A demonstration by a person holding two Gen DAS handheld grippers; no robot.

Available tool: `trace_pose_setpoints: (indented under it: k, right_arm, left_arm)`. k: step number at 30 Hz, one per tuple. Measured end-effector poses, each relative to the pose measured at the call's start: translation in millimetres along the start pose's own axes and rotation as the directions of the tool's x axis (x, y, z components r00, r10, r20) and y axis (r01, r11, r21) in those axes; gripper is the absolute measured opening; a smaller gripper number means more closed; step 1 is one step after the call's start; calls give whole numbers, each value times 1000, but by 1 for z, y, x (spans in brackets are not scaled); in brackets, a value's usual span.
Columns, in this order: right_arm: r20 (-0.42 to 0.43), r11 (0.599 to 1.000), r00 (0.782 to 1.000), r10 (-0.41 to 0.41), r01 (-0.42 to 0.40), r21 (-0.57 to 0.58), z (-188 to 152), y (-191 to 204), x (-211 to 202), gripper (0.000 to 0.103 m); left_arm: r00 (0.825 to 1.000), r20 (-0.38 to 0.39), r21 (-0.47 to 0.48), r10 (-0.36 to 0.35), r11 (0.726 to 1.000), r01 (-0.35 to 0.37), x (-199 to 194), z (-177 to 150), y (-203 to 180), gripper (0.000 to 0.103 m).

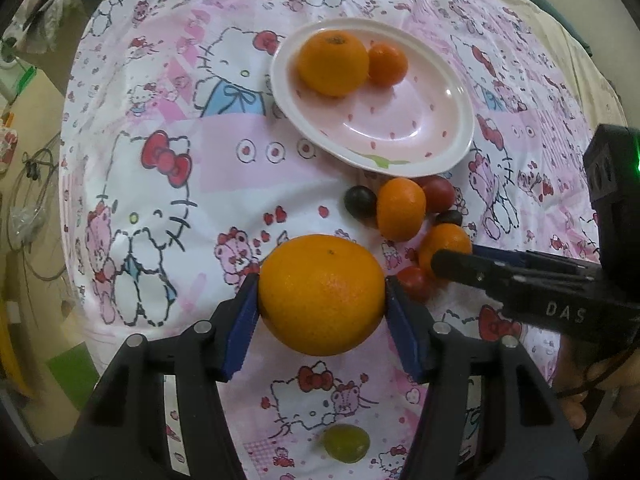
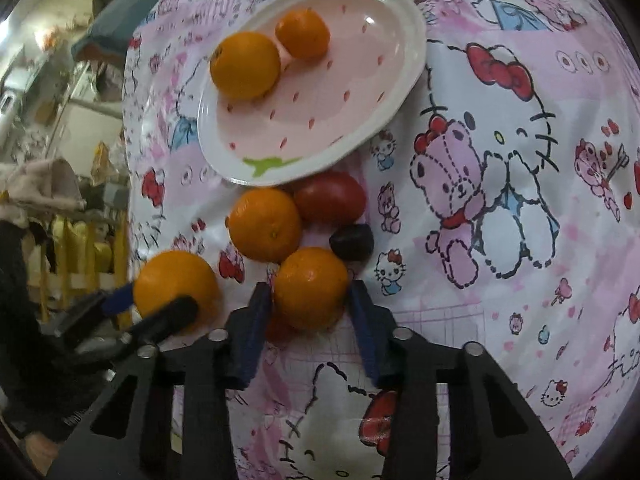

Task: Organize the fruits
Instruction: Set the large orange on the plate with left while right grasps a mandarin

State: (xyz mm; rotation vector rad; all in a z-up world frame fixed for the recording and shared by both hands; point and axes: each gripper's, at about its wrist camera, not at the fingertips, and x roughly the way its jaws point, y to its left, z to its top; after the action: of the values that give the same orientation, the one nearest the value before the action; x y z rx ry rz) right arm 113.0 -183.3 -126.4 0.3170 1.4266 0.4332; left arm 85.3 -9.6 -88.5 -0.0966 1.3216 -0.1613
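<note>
My left gripper [image 1: 322, 292] is shut on a big orange [image 1: 320, 294], its blue pads pressing both sides; the right wrist view shows this gripper [image 2: 160, 300] holding the orange [image 2: 176, 284] at the left. My right gripper [image 2: 310, 294] is shut on a small mandarin [image 2: 310, 286], and in the left wrist view it [image 1: 454, 254] reaches in from the right onto that mandarin [image 1: 450, 240]. A pink oval plate [image 1: 400, 168] [image 2: 416, 40] holds another orange [image 1: 334, 62] and a mandarin [image 1: 387, 63].
Below the plate lie a loose mandarin [image 1: 401, 208] [image 2: 265, 224], a red tomato [image 1: 438, 194] [image 2: 332, 198], two dark grapes [image 1: 360, 200] [image 2: 352, 242] and a second tomato [image 1: 414, 282]. A green grape [image 1: 346, 442] lies near me. A cartoon-print cloth [image 1: 160, 200] covers the table.
</note>
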Motion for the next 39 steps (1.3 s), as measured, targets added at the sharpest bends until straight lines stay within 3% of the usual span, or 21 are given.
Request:
trace_pose_setpoints:
  k: [8,14,21,39]
  right_arm:
    - [32,1000,999,17,-18,14,1,-4,-15,38]
    - [115,999,993,22,-25,29,4,-8,-44,38]
    - [225,995,973,49,-67,71,23,-27,-81,37]
    - [227,998,973,29,-41,50,93,-39,-65,38]
  left_arm:
    - [999,35,-18,9,1000,-9,-6,4,5,57]
    - [992,115,-23,55,998,-53,-16,9,1,57]
    - [984,171,-24,44,999,-41,-24,34,-5,57]
    - [992,119,1,32,999,-32,29,99,-14,57]
